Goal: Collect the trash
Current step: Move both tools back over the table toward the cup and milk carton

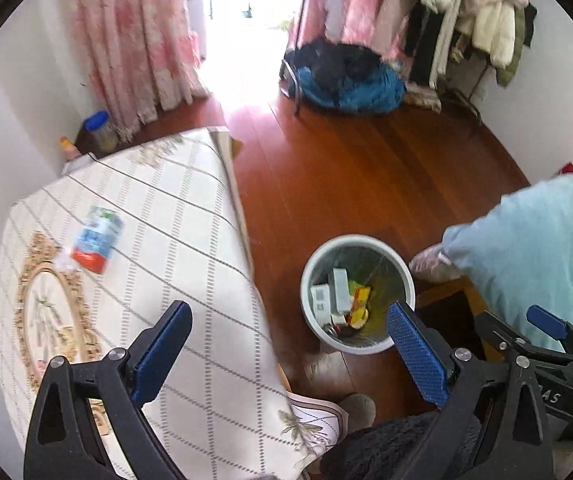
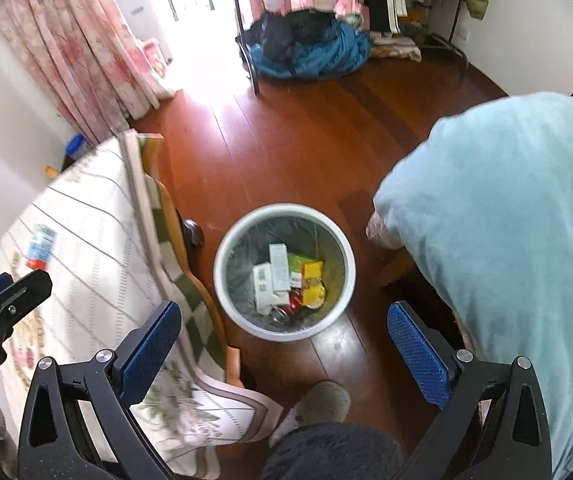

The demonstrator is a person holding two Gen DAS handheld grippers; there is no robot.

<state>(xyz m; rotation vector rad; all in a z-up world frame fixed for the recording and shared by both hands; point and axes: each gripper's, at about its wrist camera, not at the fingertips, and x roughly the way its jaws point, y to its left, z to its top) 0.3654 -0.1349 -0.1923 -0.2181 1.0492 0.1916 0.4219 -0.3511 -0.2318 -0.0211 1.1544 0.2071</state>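
A blue, white and red carton (image 1: 96, 240) lies on its side on the table's patterned cloth (image 1: 174, 208), far ahead and left of my left gripper (image 1: 290, 348), which is open and empty. On the wooden floor stands a white trash bin (image 1: 356, 240) with several boxes and wrappers inside. My right gripper (image 2: 282, 332) hangs open and empty right above the near rim of that bin (image 2: 282, 210). The right wrist view has the carton (image 2: 40, 246) far left on the table. The right gripper (image 1: 520, 326) also shows at the lower right of the left wrist view.
A light-blue cloth-covered bulk (image 2: 506, 240) stands right of the bin. A person's slippered foot (image 2: 322, 400) is near the bin. Pink curtains (image 1: 134, 40), a clothes rack with a blue heap (image 1: 346, 80) and a blue-lidded jar (image 1: 100, 132) lie beyond.
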